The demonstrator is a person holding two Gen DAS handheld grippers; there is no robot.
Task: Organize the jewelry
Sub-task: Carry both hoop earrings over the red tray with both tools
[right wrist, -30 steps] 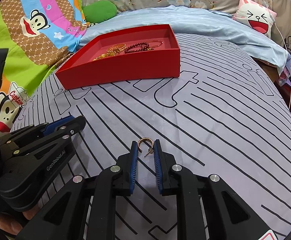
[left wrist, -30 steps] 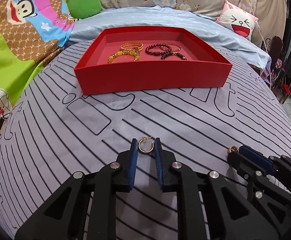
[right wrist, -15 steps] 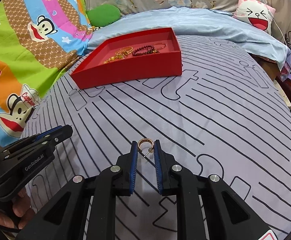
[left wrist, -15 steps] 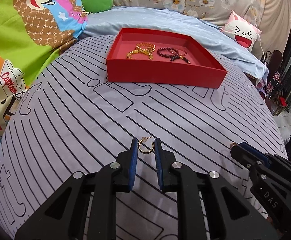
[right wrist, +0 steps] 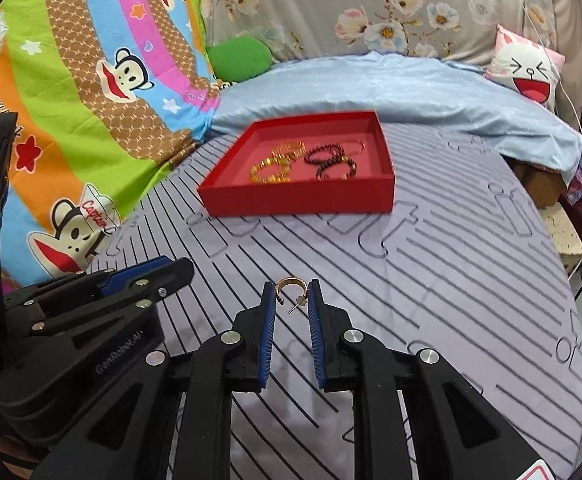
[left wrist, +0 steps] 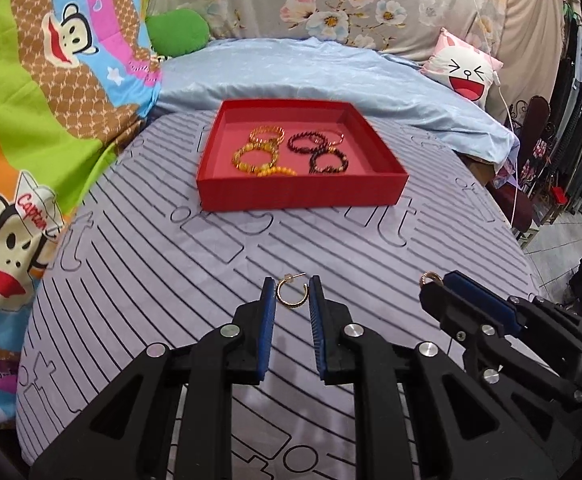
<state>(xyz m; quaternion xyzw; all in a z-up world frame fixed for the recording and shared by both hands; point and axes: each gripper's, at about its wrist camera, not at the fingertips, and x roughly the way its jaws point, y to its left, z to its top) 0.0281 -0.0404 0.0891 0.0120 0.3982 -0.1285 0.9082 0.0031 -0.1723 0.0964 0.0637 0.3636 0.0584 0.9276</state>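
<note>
Bracelets (left wrist: pixel 291 152) already lie in the red tray (left wrist: pixel 303 194). Left tool (left wrist: pixel 292 300) and right tool (right wrist: pixel 291 300) each pinch one hoop earring (left wrist: pixel 292 295), not yet deposited.

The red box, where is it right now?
The red box sits on the striped sheet, far ahead of both grippers in both wrist views, just before the blue blanket. Bracelets lie inside it.

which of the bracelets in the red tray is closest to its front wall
The orange-gold beaded bracelet lying against the front wall of the red tray, half hidden by it. The dark beaded bracelet and the other gold ones sit farther back.
</note>
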